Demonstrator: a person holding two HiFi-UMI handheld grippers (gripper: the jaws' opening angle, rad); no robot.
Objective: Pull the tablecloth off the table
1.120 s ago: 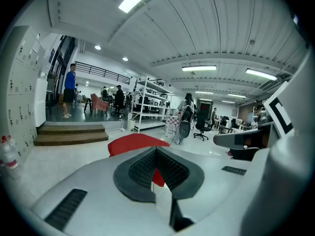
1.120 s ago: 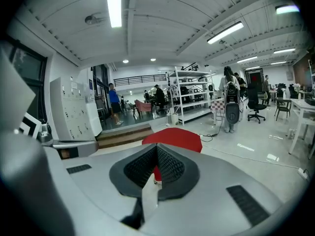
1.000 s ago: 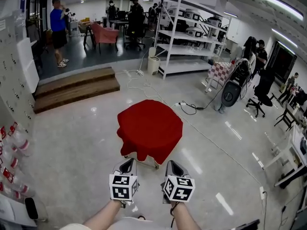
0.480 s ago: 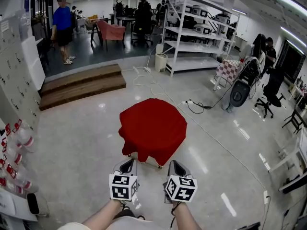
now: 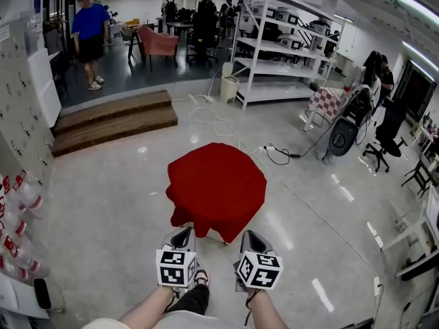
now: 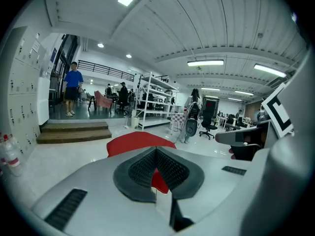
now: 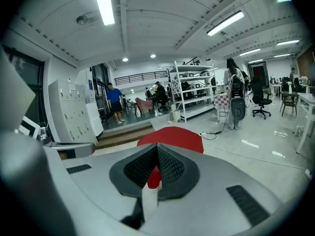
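We hold the left hand-held gripper and the right hand-held gripper side by side, low over the floor. Each has its jaws pressed together with nothing between them. The red tablecloth lies just ahead of both, untouched, draped fully over a small counter that it hides almost entirely. Beyond the tablecloth to the left run wooden steps. Beyond it to the right stands a white shelving rack. A black cable curls near the tablecloth's far right corner.

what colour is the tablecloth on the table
Plain red tablecloth; clearest in the head view.
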